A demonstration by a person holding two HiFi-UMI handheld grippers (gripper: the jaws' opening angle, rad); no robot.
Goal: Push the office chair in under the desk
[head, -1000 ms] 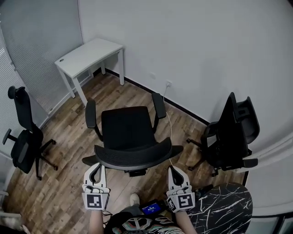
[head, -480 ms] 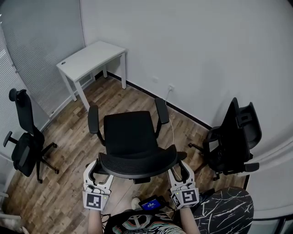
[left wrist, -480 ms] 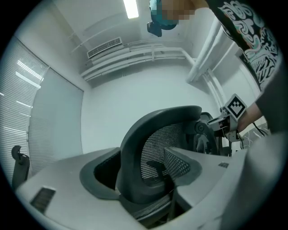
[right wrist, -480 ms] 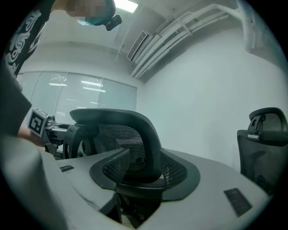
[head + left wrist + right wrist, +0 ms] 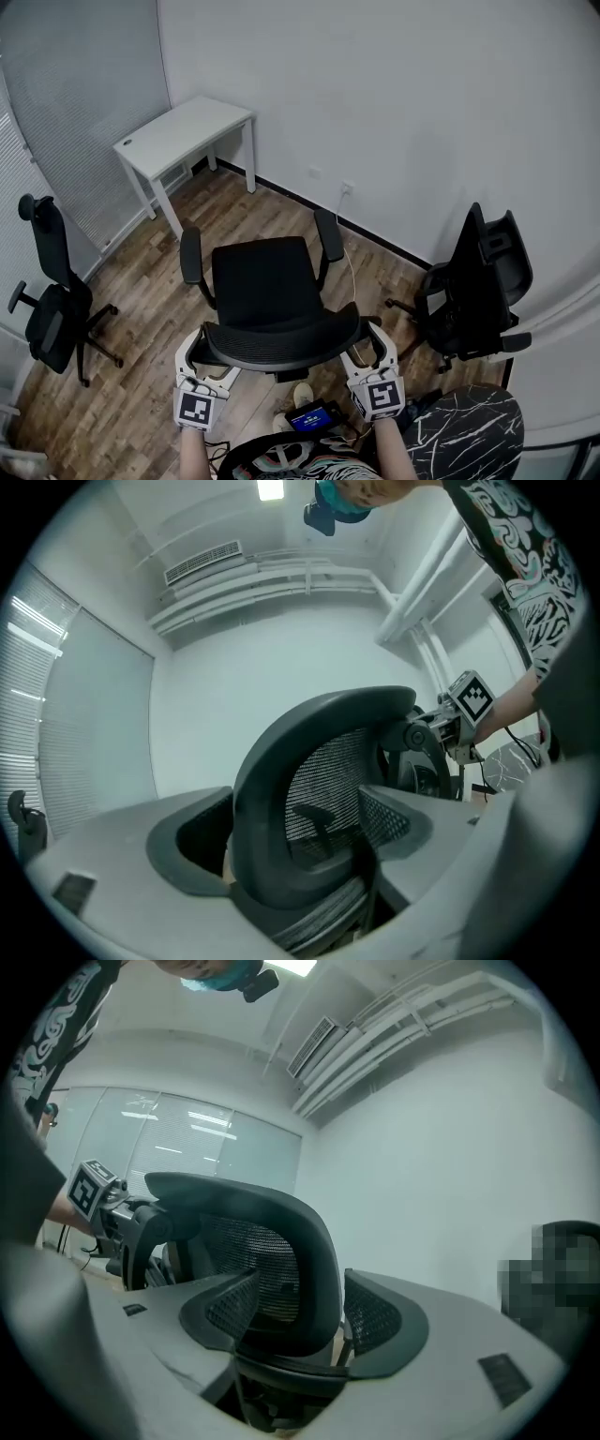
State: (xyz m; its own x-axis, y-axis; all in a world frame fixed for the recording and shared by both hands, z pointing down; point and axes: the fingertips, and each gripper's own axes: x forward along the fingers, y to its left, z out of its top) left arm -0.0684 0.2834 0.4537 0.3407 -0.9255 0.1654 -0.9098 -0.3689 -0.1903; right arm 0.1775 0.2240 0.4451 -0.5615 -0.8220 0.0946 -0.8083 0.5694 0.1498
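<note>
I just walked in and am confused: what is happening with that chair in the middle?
A person stands behind the office chair with a hand-held gripper in each hand. The jaws of the left hand-held gripper and the right hand-held gripper have just been opening; each pair now straddles one end of the backrest, not clamped. The white desk stands apart, in the corner.

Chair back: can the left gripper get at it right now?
Looks like yes. The left gripper is at the left edge of the chair back; its jaws have just been opening, with that edge between them, apparently not clamped. Nothing blocks it.
</note>
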